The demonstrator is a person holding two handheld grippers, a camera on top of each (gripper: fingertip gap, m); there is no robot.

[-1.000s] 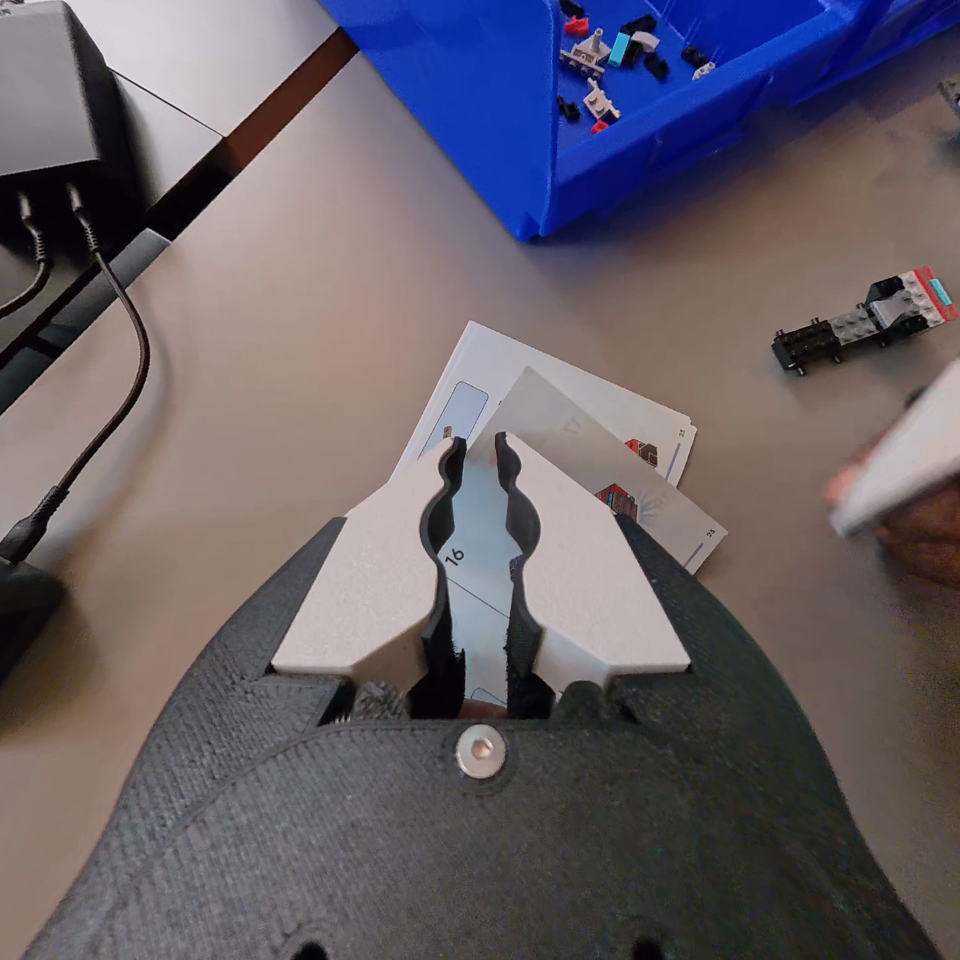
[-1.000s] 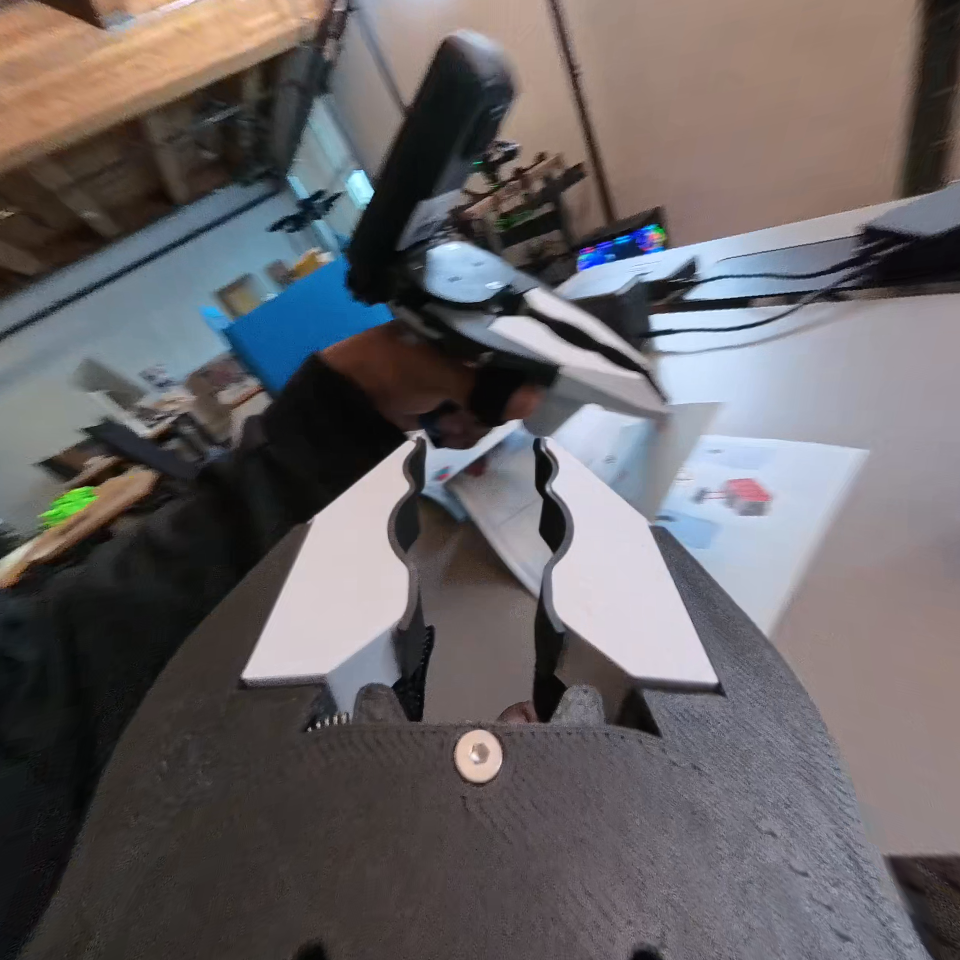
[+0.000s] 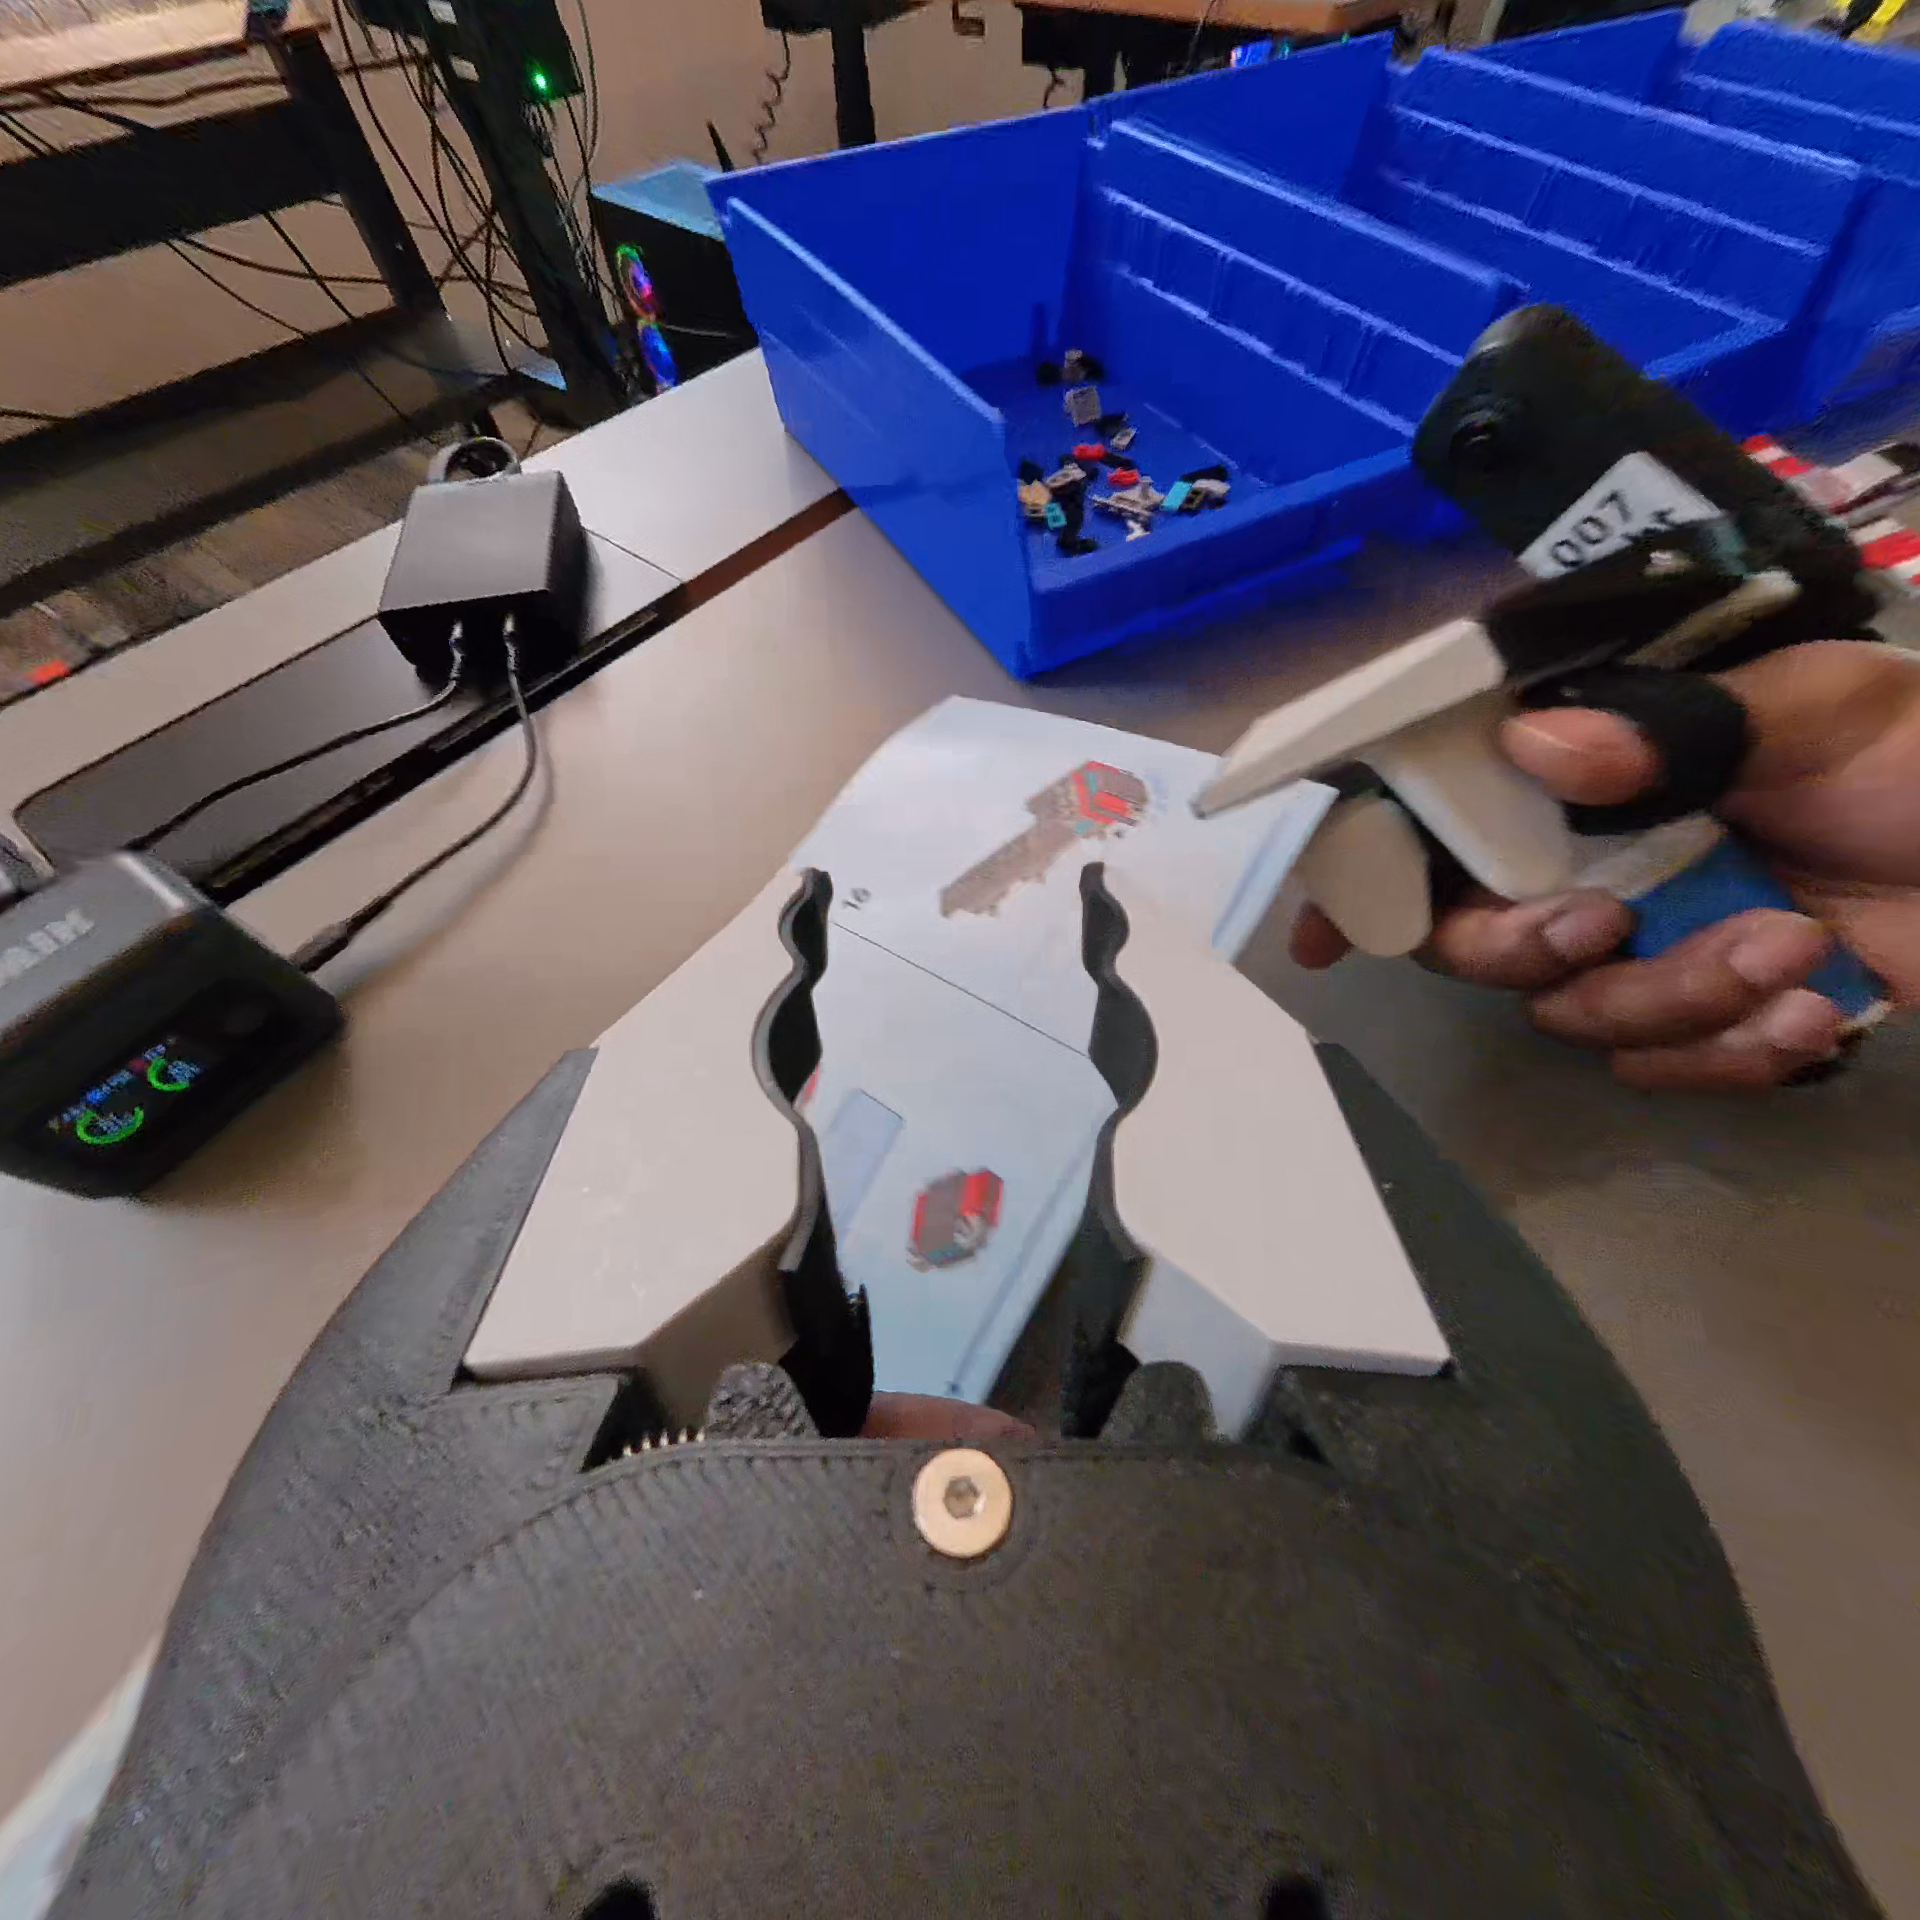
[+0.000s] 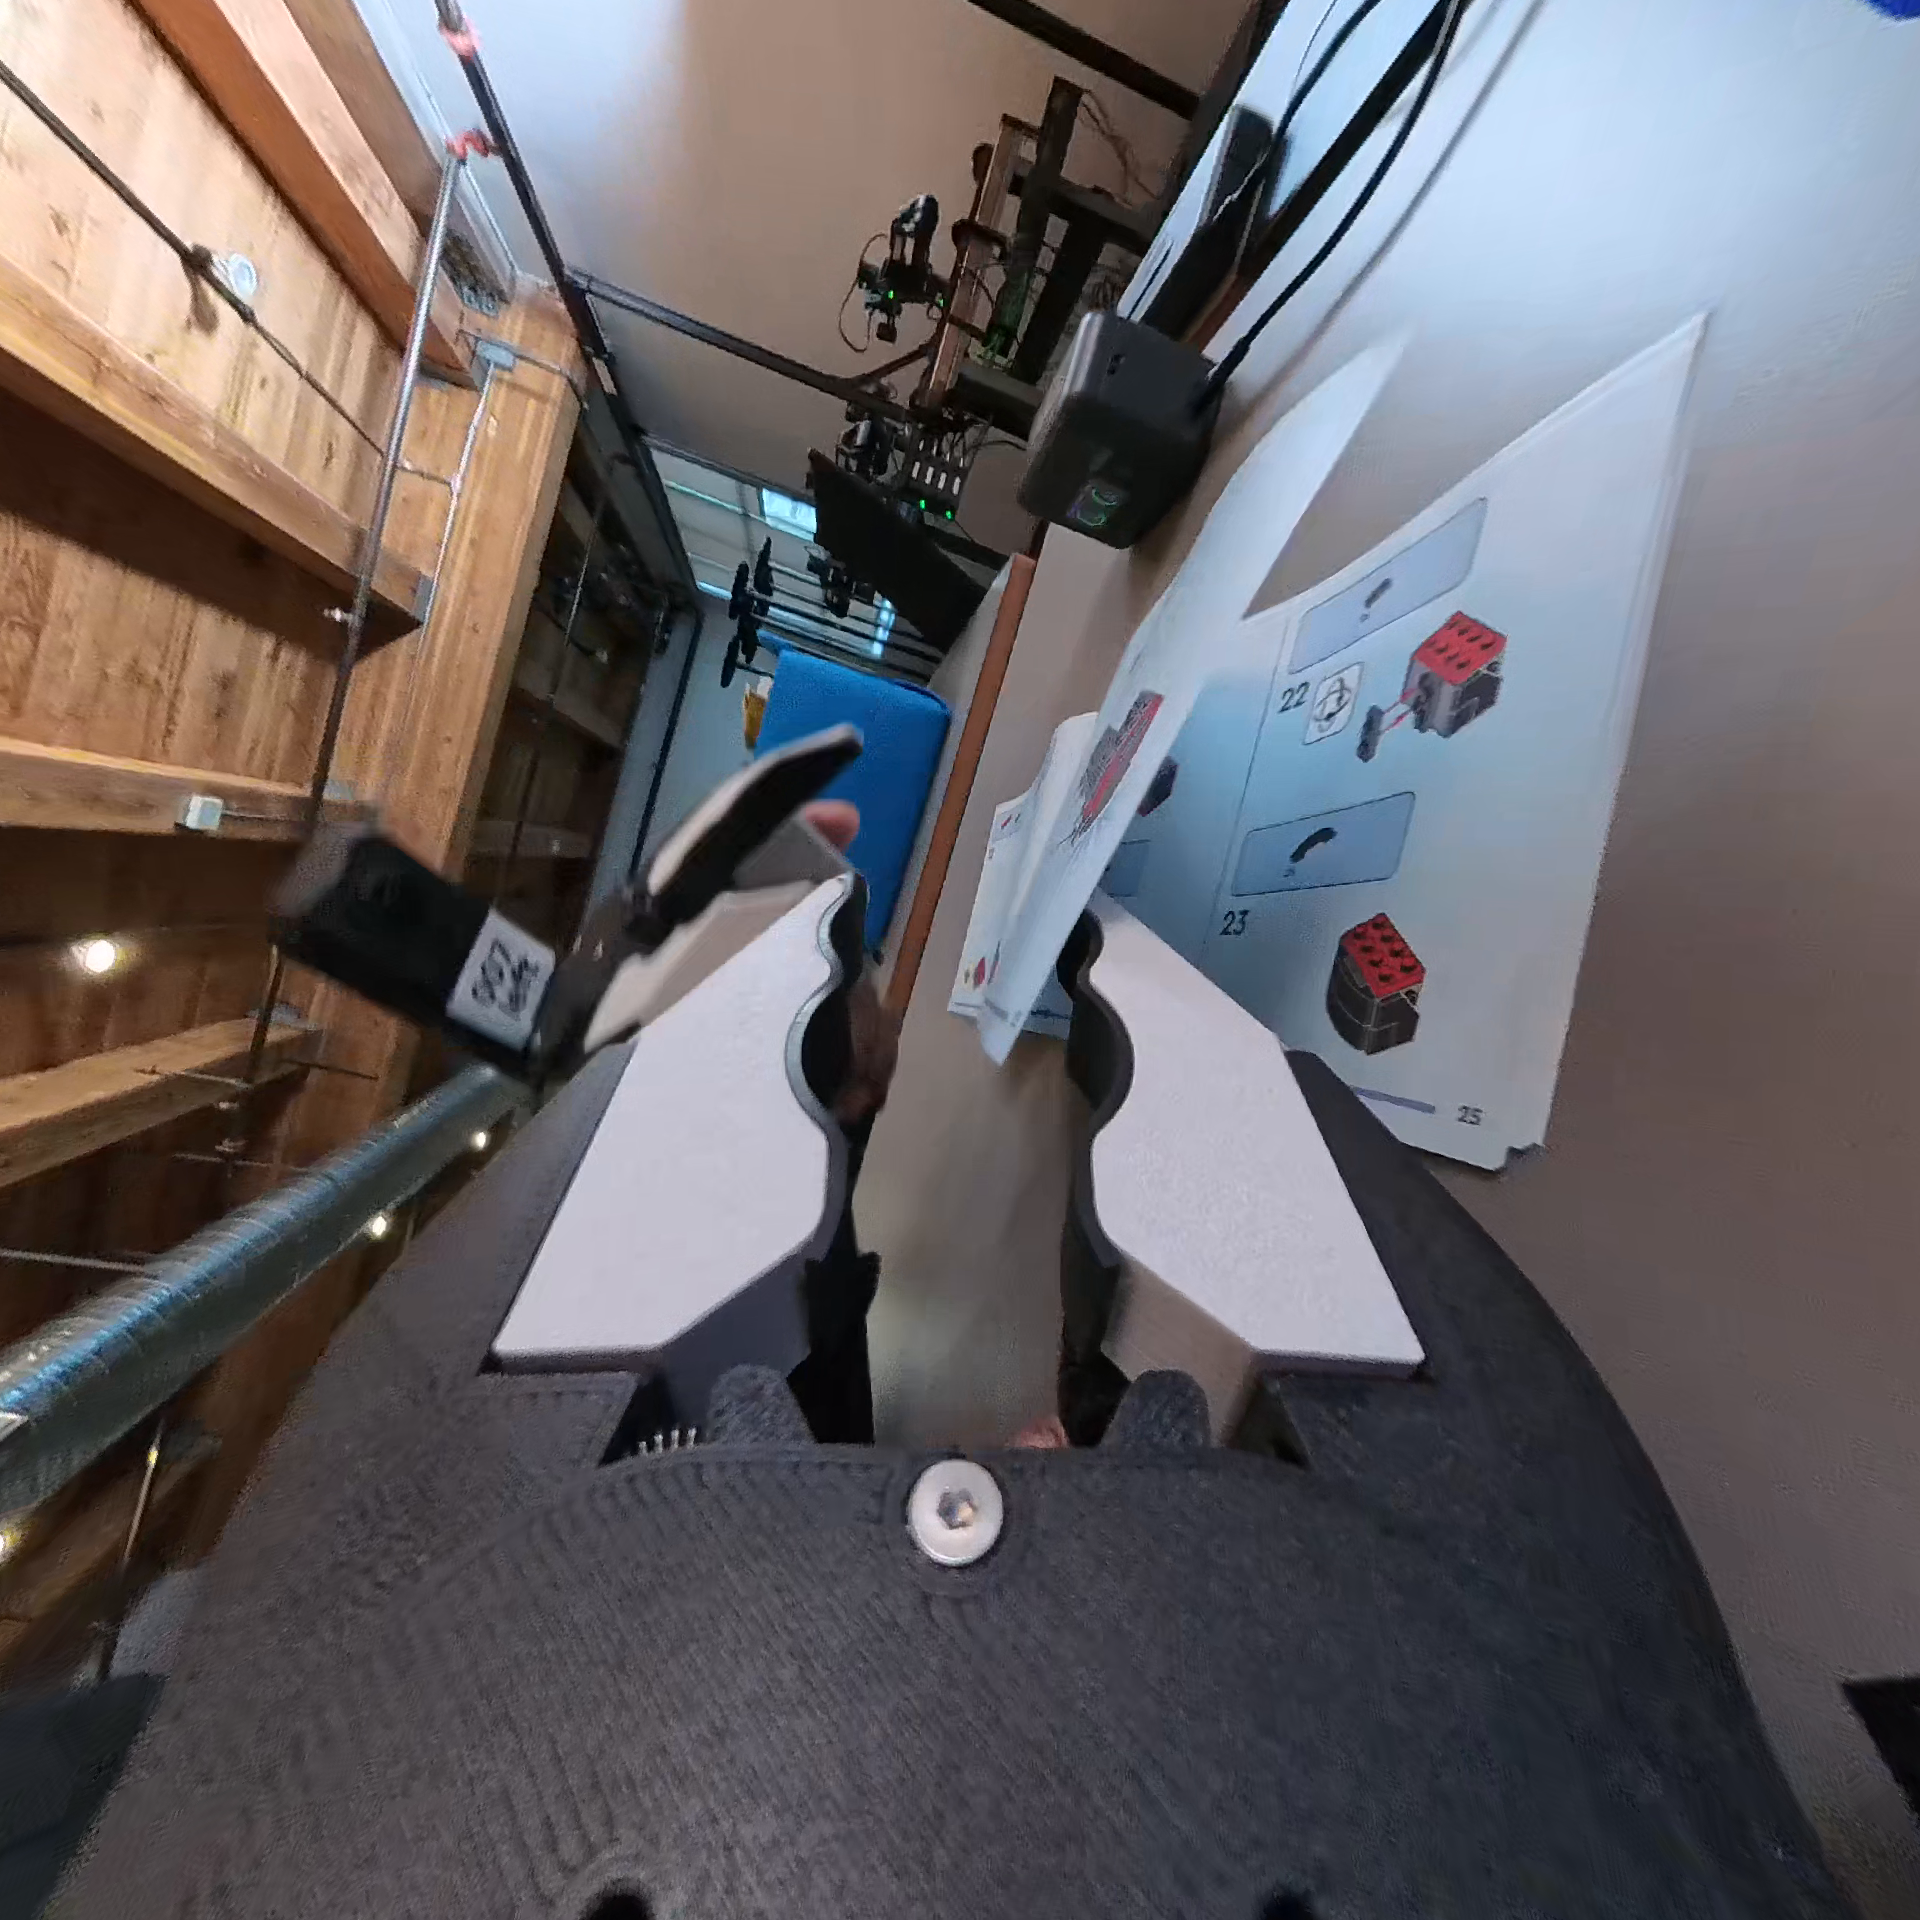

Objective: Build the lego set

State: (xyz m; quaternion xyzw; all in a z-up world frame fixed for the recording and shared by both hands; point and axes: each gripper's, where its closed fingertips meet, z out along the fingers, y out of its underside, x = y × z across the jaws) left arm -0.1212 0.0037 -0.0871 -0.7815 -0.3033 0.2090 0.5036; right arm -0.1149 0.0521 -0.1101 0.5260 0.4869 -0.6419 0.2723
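Note:
The instruction booklet (image 3: pixel 966 758) lies open on the grey table, with one page curled up off it. My left gripper (image 3: pixel 956 894) is open and empty, its fingers either side of that page just above it. My right gripper (image 4: pixel 966 914) is open and empty, rolled on its side, close to the raised page (image 4: pixel 1049 883) and the open spread (image 4: pixel 1558 831). In the left wrist view the right gripper (image 3: pixel 1262 831) sits in a hand at the booklet's right edge. The left gripper (image 4: pixel 810 769) shows left of the page in the right wrist view. Loose Lego pieces (image 3: pixel 1101 488) lie in a blue bin (image 3: pixel 894 343).
More blue bins (image 3: pixel 1662 187) stand behind at the right. A black box with two cables (image 3: pixel 483 561) and a black unit with a lit display (image 3: pixel 135 1029) sit at the table's left; that unit also shows in the right wrist view (image 4: pixel 1112 436). The table edge is beyond them.
My left gripper has opened from nearly shut around the page and tilted up from looking straight down. My right gripper has rolled sideways, opened wider and come closer to the booklet.

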